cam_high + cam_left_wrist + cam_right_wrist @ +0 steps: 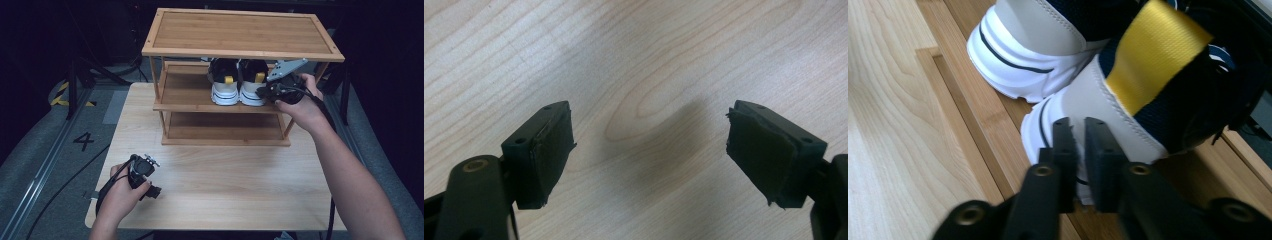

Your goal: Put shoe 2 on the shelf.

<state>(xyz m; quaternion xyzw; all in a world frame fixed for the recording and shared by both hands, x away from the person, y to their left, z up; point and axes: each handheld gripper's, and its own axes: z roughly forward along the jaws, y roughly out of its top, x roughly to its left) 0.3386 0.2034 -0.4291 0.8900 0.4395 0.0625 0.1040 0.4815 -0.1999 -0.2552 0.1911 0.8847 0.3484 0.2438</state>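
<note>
Resting on the middle shelf of the wooden rack (172, 95), two white and dark sneakers stand side by side, heels toward the person. The right gripper (1080, 131) sits at the heel of the right sneaker (1108, 100), just beside the left sneaker (1038, 45); its jaws are almost together with a narrow empty gap. The left gripper (649, 145) hovers over the desk (624, 60), jaws spread wide, holding nothing.
</note>
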